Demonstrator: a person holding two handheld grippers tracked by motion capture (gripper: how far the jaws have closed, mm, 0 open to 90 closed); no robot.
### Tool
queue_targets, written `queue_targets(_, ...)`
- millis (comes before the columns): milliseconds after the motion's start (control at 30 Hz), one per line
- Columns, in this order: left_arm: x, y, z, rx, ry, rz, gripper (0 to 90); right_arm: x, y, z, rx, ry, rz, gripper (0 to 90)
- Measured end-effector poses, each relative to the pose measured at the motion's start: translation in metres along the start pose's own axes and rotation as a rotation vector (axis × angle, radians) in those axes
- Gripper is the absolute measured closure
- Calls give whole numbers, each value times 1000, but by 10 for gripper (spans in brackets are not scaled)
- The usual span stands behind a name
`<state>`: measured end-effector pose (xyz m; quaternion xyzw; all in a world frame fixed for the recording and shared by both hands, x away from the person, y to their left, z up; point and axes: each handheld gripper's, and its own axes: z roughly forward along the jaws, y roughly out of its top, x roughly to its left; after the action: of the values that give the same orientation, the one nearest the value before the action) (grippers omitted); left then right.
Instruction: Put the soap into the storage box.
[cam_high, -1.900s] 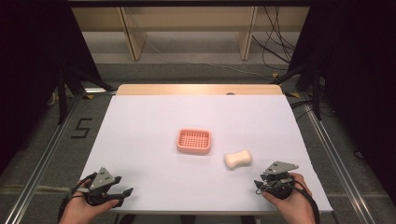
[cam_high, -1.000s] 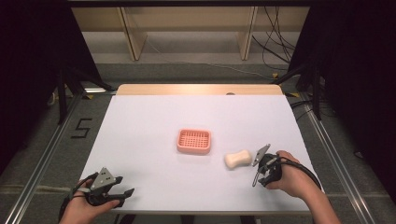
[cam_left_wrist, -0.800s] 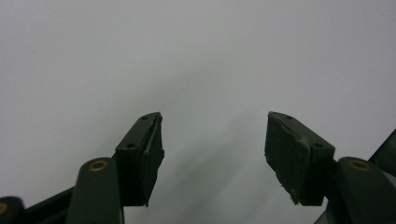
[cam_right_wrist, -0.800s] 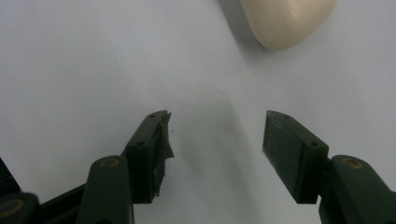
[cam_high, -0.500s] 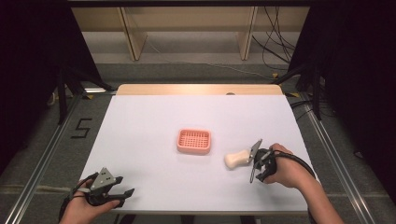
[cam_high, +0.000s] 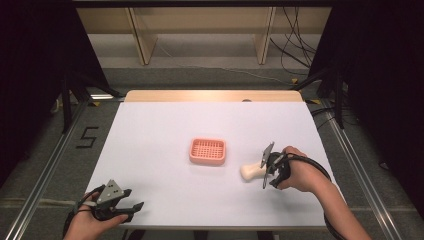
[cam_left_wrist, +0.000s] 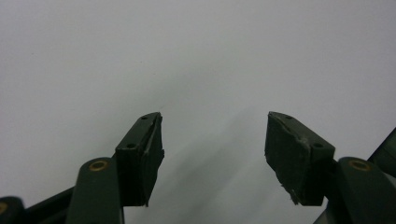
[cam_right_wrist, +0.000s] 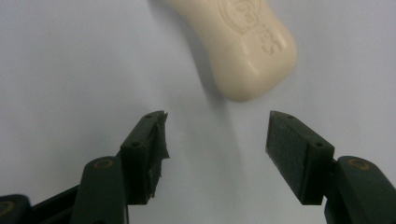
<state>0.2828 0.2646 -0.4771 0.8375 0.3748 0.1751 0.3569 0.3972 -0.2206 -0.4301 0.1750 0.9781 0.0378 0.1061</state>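
Just ahead of my right tool (cam_right_wrist: 217, 154), the cream, waisted bar of soap (cam_right_wrist: 238, 42) lies flat on the white bench (cam_high: 165, 130), apart from the jaws. I hold them spread wide, I judge to straddle its near end. My left tool (cam_high: 117, 205), also spread and empty, rests low at the near edge, clear of the way. The pink slotted plastic soap dish (cam_high: 207, 151) sits beyond the soap.

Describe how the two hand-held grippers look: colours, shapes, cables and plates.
Both are black. The left hand-held gripper carries a grey three-cornered plate on top; the right hand-held gripper has one too, seen edge-on. A black cable loops from the right one. Each has two blocky black jaws with brass-coloured pivots. The forearms are bare, with no sleeves.
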Motion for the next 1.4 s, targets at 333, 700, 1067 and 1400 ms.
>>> queue_targets(333, 0, 0, 0, 1, -4, 1, 364, -11, 17, 0, -17, -8, -82, 382)
queue_targets(700, 4, 1, -1, 3, 9, 46, 363, -16, 32, 6, -29, -1, -139, 365)
queue_targets(1067, 4, 1, -1, 3, 6, 39, 363, -16, 42, 12, -12, 17, -162, 358)
queue_targets(1400, 1, 0, -1, 0, -2, 7, 363, -16, 55, 16, -4, 28, -223, 355)
